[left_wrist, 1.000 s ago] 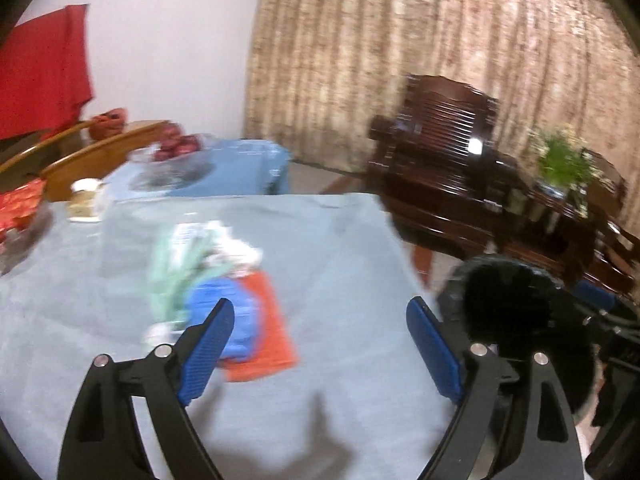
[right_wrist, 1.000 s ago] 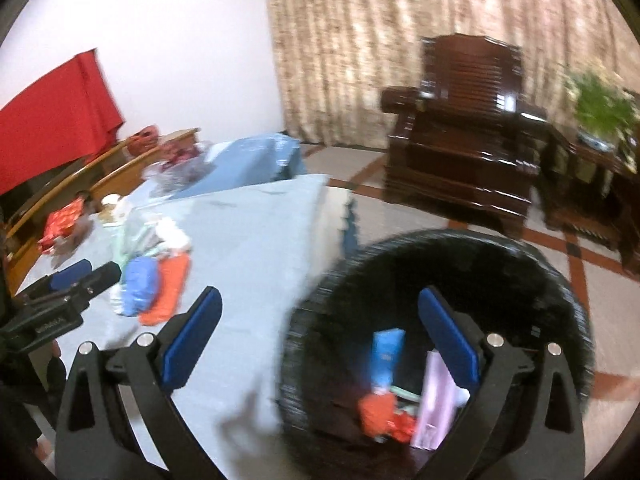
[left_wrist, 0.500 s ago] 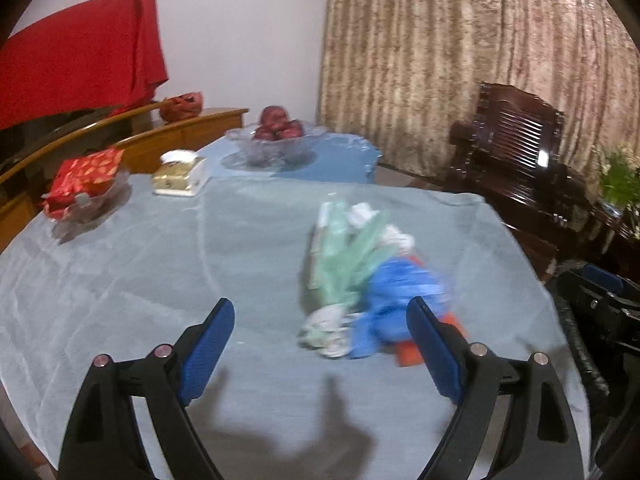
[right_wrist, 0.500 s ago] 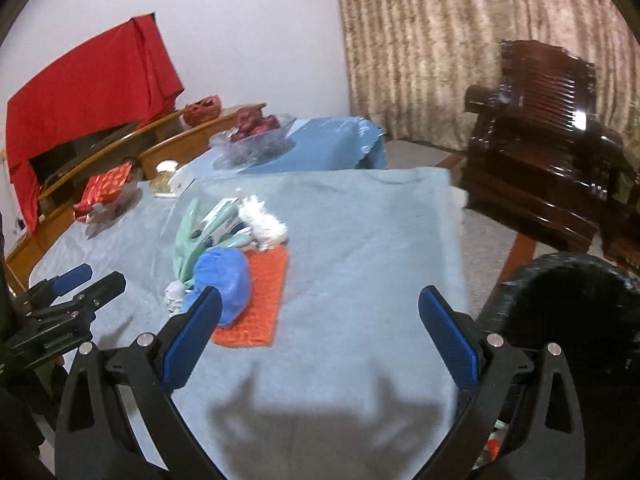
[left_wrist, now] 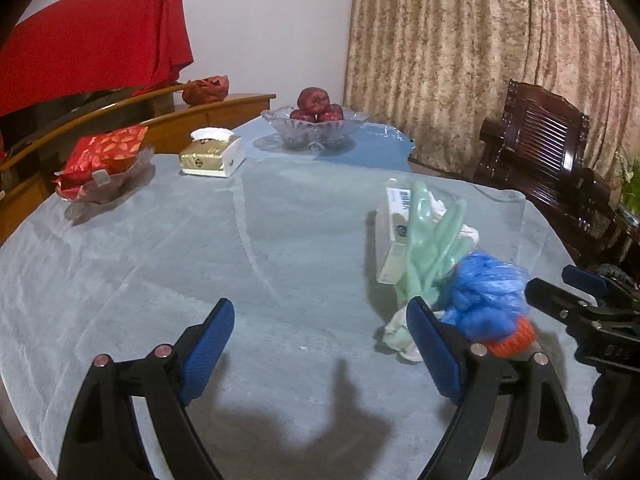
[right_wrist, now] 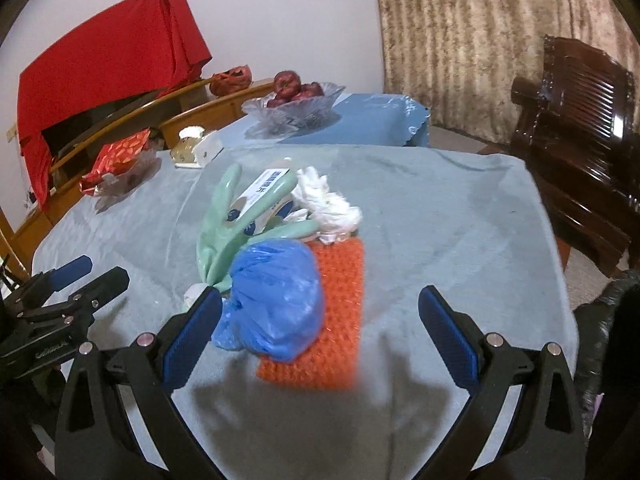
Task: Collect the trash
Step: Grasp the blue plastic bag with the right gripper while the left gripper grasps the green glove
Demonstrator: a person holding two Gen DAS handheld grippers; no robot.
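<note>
Both tools are spread wide and hold nothing: the right tool [right_wrist: 320,332] hangs just over the near edge of the desk [right_wrist: 460,216], the left tool [left_wrist: 320,344] beside it. Between the right tool's fingers lies the trash: a blue plastic bag [right_wrist: 276,300] on an orange knitted mat [right_wrist: 332,320]. Behind them are green gloves [right_wrist: 228,220], a small carton [right_wrist: 268,188] and crumpled white paper [right_wrist: 328,204]. Farther away stands a glass fruit bowl [right_wrist: 296,108].

R claw [right_wrist: 320,328] open, empty | over blue bag [right_wrist: 276,300] on orange mat [right_wrist: 340,304]
</note>
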